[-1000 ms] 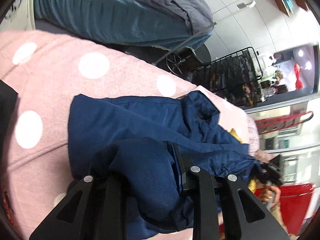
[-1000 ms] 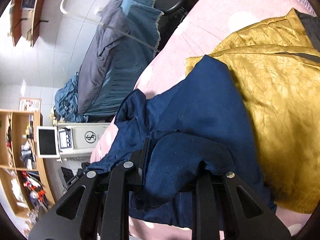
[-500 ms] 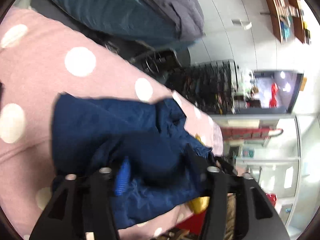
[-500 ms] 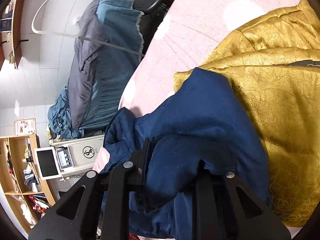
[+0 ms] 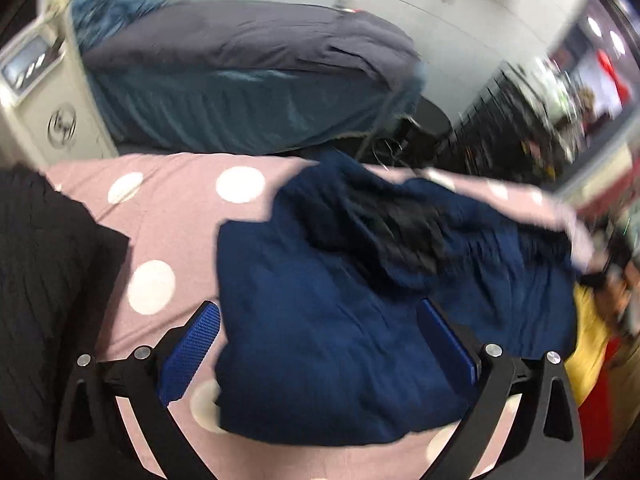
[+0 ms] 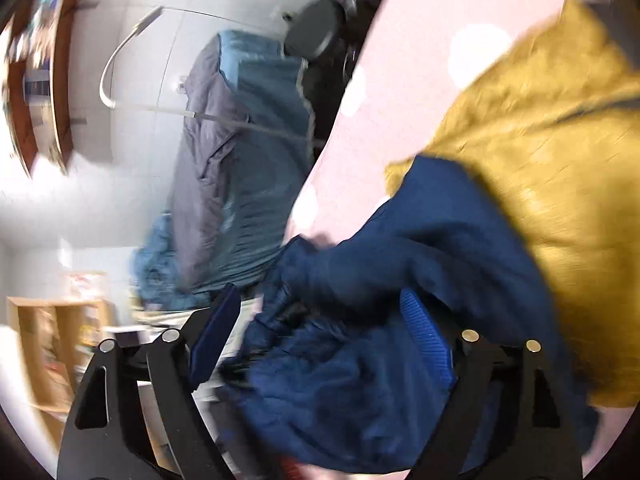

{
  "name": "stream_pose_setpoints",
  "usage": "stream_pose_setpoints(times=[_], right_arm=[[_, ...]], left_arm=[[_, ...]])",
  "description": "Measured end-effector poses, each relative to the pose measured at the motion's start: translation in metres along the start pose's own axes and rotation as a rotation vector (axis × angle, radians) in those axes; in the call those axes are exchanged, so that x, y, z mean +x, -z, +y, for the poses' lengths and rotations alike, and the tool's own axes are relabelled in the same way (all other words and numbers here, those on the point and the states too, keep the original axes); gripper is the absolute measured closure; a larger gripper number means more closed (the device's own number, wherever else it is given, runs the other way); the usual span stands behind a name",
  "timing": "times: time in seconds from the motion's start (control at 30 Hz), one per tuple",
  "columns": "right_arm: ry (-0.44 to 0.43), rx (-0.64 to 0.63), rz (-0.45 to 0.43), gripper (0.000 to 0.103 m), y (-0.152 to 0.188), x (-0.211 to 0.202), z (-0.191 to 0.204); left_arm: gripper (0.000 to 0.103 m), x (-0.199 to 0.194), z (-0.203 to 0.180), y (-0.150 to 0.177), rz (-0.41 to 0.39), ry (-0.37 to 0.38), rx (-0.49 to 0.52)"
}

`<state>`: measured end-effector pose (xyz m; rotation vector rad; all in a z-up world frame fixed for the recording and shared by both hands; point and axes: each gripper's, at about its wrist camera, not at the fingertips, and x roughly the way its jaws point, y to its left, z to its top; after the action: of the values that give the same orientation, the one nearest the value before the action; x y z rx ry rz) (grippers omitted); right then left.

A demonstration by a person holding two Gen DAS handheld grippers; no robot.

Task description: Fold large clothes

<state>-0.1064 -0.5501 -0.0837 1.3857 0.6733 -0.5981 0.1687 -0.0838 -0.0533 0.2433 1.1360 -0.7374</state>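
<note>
Letting go: left gripper (image 5: 320,344) and right gripper (image 6: 324,332) both spread wide, fingers apart, navy jacket (image 5: 340,320) bunched between and beyond them on pink dotted cover (image 5: 176,216), edge overlapping yellow jacket (image 6: 552,168), probably laid for smoothing.

Both wrist views close above navy garment (image 5: 328,320); shared.

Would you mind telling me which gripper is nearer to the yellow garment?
Right. The right gripper has the yellow garment just beyond its right finger; the left gripper sees only a sliver of it at the far right, across the blue jacket.
</note>
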Motion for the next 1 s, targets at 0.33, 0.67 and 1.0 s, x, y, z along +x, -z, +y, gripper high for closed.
stream_pose_setpoints(times=[0.33,0.67,1.0], right_arm=[[0.441,-0.940,0.048,0.016,0.187,0.038,0.066],[0.547,-1.052,0.149,0.016,0.205,0.105,0.057],[0.653,-0.975,0.083,0.017,0.084,0.134,0.070]], left_arm=[[0.006,0.058,-0.091,0.066,0.123,-0.052,0.167],[0.006,0.119,-0.115,0.032,0.104,-0.168,0.310],[0.005,0.202,-0.062,-0.092,0.221,-0.183,0.246]])
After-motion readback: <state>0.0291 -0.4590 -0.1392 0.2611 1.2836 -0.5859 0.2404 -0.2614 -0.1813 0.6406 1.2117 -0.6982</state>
